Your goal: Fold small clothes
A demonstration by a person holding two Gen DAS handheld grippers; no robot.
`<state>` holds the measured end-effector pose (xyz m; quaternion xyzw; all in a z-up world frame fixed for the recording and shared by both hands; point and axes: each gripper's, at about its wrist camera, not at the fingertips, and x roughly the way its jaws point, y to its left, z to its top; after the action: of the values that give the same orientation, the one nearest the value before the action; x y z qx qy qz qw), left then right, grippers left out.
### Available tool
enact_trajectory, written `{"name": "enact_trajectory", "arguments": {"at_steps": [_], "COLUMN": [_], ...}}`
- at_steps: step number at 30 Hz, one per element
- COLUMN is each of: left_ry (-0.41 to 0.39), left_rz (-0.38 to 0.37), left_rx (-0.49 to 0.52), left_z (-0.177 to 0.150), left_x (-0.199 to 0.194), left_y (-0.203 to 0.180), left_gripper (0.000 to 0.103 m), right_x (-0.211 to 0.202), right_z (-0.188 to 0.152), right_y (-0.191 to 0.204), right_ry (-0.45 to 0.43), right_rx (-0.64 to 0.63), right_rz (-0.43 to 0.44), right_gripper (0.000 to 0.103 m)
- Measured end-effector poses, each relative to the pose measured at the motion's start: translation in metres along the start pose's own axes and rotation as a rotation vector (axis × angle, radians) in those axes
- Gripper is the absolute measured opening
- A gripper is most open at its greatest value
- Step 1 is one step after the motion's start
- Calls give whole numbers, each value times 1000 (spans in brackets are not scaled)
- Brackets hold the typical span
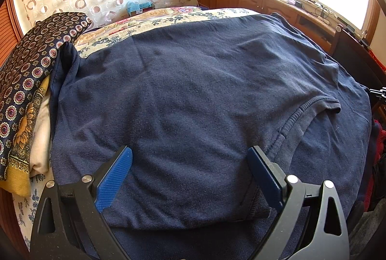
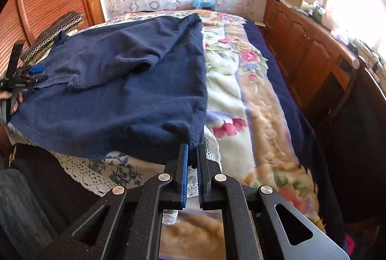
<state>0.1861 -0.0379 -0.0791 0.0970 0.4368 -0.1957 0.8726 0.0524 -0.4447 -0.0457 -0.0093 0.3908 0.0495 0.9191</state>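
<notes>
1. While the shirt (image 1: 197,96) lies spread on the bed (image 2: 243,81), toward its left side, a first fold looks to be starting: one sleeve (image 2: 115,67) already lies turned in over the body.
2. Left edge of bed: a patterned cloth pile (image 1: 26,81) sits just beside the shirt's left side, touching it.
3. Left gripper (image 1: 190,178): fingers wide, nothing pinched; blue pads (image 1: 115,178) hover over or rest on the shirt near the neckband (image 1: 292,125), contact unclear. Pointing steeply down at the fabric. In the right wrist view it shows at far left, a hand (image 2: 10,100) behind it.
4. Right gripper (image 2: 192,158): fingers narrow, clamped on the shirt's near right corner by the bed's near edge; fabric bunches just above the tips. Angled down and forward.
5. Right of the shirt: bare floral blanket (image 2: 241,62), then a wooden cabinet (image 2: 308,47) beyond the bed's right edge.
6. Next move, my guess: lift the pinched corner and carry it left across the body; the left gripper needs to pin or grab its side so the shirt doesn't drag.
7. Risk: thin pinch may slip.
</notes>
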Motion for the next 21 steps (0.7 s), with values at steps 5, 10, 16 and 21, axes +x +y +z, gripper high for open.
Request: {"name": "enact_trajectory", "arguments": {"at_steps": [5,10,16,21], "left_ry": [0,0,1,1], "left_rz": [-1,-1,-1,-1], "left_rx": [-1,0,0,0], "left_z": [0,0,0,0], "left_x": [0,0,0,0], "left_y": [0,0,0,0], "left_gripper": [96,96,97,97], "right_x": [-15,-23,11,72], "right_z": [11,31,67,90], "right_y": [4,19,38,59], "right_ry": [-65,-149,-186,-113], "right_rx": [24,23,63,50], "right_rz": [6,15,97,106], "right_gripper": [17,45,56,56]}}
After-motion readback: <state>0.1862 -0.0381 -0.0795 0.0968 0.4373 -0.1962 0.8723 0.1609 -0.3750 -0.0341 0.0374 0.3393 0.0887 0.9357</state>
